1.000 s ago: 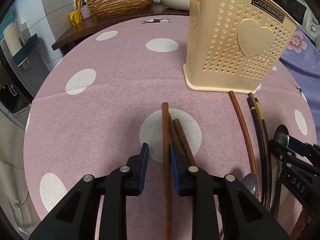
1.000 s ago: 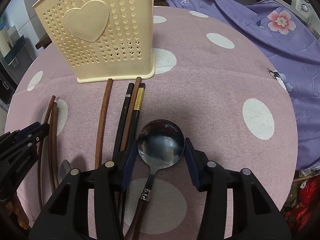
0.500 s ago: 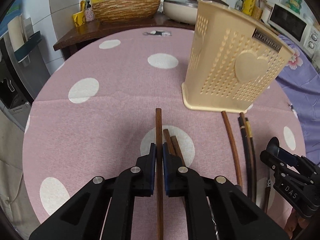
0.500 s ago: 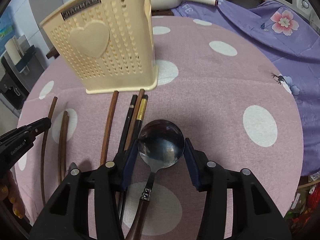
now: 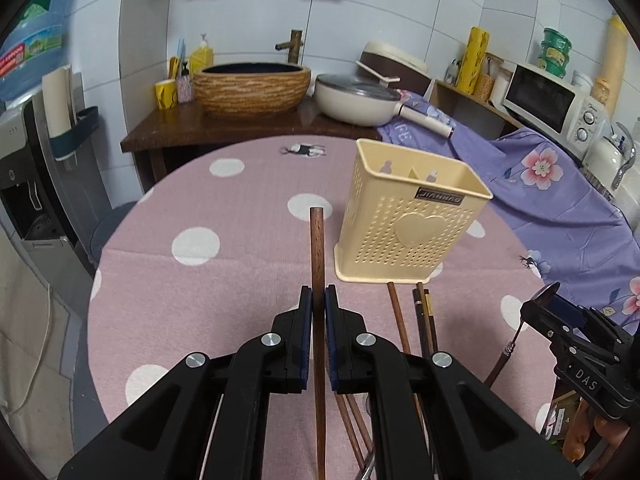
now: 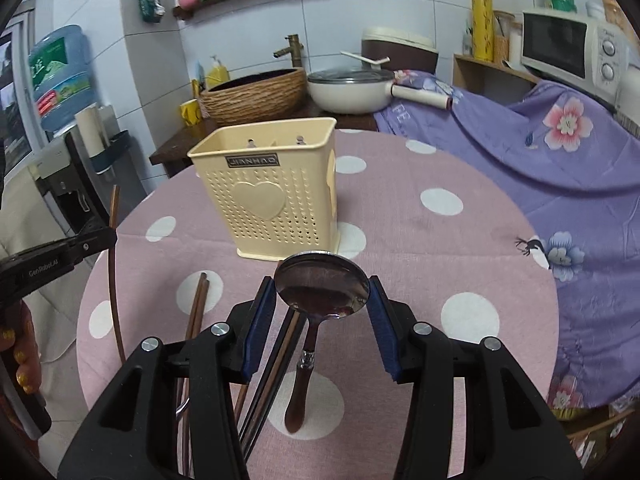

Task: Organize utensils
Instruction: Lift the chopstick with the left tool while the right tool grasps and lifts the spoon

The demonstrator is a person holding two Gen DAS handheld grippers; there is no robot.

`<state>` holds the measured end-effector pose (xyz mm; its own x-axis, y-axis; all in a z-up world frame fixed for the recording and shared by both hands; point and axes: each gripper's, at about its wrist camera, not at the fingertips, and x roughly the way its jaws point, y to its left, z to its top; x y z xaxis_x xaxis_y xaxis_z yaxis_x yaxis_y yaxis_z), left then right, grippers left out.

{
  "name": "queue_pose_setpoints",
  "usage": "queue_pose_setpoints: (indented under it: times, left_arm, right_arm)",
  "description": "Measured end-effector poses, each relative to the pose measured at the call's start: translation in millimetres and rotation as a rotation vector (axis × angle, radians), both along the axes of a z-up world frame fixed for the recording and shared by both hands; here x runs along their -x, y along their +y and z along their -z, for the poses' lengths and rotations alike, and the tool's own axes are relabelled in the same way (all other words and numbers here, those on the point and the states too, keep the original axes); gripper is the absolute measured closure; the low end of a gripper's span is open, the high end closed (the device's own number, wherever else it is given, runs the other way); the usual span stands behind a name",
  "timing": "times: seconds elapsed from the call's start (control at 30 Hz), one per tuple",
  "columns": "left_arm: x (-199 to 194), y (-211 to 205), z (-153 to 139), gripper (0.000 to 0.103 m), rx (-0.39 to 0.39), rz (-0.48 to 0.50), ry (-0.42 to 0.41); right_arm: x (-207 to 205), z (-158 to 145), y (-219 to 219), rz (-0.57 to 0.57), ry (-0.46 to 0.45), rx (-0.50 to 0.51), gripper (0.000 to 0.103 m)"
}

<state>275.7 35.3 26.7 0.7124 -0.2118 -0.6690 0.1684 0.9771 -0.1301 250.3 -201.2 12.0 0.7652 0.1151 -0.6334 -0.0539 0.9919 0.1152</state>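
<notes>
Your left gripper (image 5: 319, 312) pinches a thin, stiff chopstick (image 5: 317, 248) mid-shaft, your right gripper (image 6: 322, 304) clamps the slippery spoon (image 6: 322, 290) bowl, so squeeze firmly.

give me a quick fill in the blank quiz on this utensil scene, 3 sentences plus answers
The left hand-held gripper is shut on a wooden ____.
The right hand-held gripper grips a spoon by its ____.
The raised shape on the front of the cream utensil holder is a ____.

Answers: chopstick; bowl; heart
</notes>
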Motion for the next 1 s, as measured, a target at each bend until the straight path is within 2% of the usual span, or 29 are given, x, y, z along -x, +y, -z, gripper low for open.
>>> queue_pose_setpoints:
  times: [0.27, 0.77, 1.0]
  left_arm:
    - [20, 2, -14, 0.096, -0.016, -0.017, -0.063]
    - [30, 9, -33, 0.096, 0.027, -0.011, -0.104]
    - [27, 4, -46, 0.096, 0.035, -0.004, -0.129]
  right_arm:
    - [20, -13, 8, -0.024, -0.051, 0.043, 0.056]
    - [24, -24, 5, -0.040, -0.064, 0.020, 0.056]
    - [19, -39, 11, -0.067, -0.082, 0.022, 0.056]
